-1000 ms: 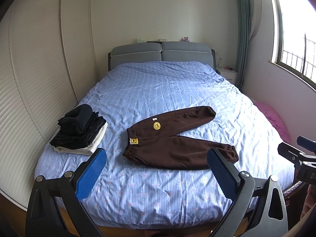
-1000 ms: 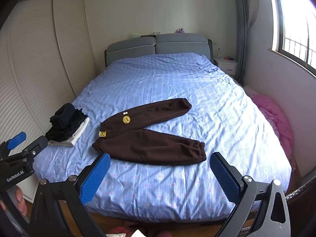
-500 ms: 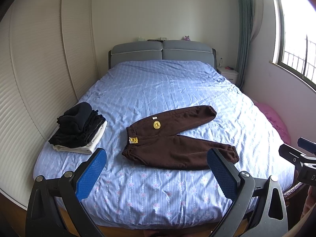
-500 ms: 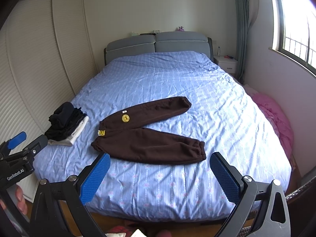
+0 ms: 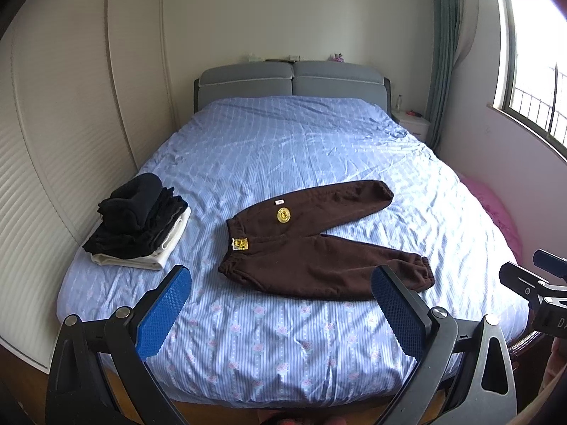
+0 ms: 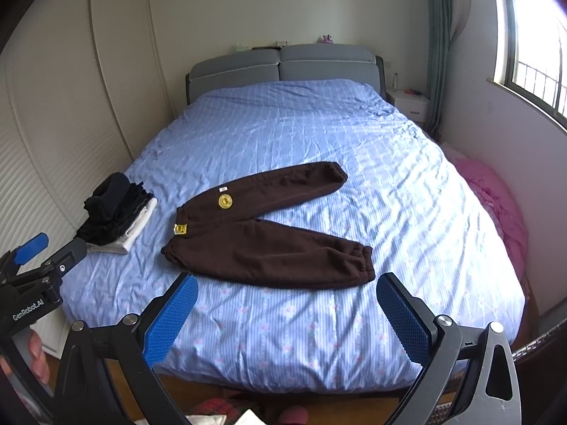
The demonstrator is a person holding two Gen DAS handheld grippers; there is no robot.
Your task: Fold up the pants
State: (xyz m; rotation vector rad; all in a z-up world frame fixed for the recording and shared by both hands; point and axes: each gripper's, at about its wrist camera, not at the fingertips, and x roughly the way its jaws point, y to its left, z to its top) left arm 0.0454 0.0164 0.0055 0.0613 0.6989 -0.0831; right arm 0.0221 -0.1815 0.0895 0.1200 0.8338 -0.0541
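Observation:
Brown pants (image 5: 312, 241) with yellow patches lie flat on the blue bed (image 5: 283, 152), waistband to the left, the two legs spread apart in a V to the right. They also show in the right wrist view (image 6: 269, 237). My left gripper (image 5: 280, 290) is open and empty, held above the bed's near edge, short of the pants. My right gripper (image 6: 283, 301) is open and empty, also at the near edge. Each gripper shows at the side of the other's view.
A stack of folded dark and white clothes (image 5: 138, 223) sits at the bed's left edge, also in the right wrist view (image 6: 113, 212). A wardrobe (image 5: 53, 141) stands left. A pink heap (image 6: 496, 205) lies on the floor right. A grey headboard (image 5: 290, 78) stands behind.
Both grippers have drifted very slightly; the view of the bed shifts a little. The pants have not moved and both grippers stay open.

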